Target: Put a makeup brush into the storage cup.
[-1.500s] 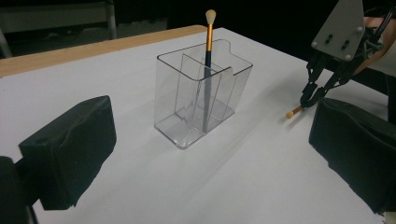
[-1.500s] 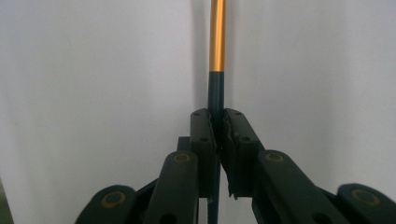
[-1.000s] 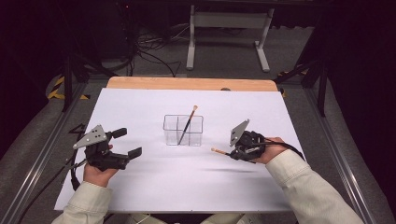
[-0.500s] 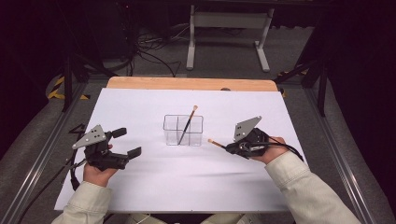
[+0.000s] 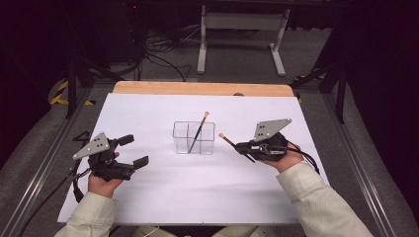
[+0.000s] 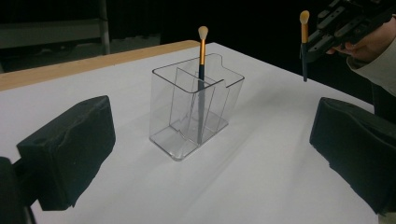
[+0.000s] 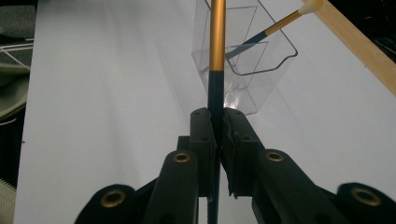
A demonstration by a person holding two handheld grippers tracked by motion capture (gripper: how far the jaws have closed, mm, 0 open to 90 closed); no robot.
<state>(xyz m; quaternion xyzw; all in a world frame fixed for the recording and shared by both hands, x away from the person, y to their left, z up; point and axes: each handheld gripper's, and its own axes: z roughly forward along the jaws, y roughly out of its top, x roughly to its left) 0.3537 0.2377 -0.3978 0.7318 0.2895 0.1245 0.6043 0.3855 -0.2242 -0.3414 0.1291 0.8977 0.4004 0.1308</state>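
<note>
A white table takes up most of the space in front of the person, with a strip of bare wood along its far edge. Beyond it the floor is dark, with a tangle of cables and the grey legs of a stand.

The person's two pale sleeves come in from the near side, one on each side of the table. The left hand holds the left gripper low over the near left part of the table, its jaws spread wide with nothing between them. In the left gripper view its two black pads stand far apart on either side of the box.

The right gripper sits to the right of the middle, raised off the surface, in the right hand. Its jaws are pinched tight on the dark handle of a brush, which points toward the box with its pale tip leading. The right gripper view shows the handle clamped between the jaws, gold band above.

A clear plastic box with inner dividers stands upright at the middle of the table. A second brush leans inside it, tip up, gold collar and pale bristles sticking out above the rim.
</note>
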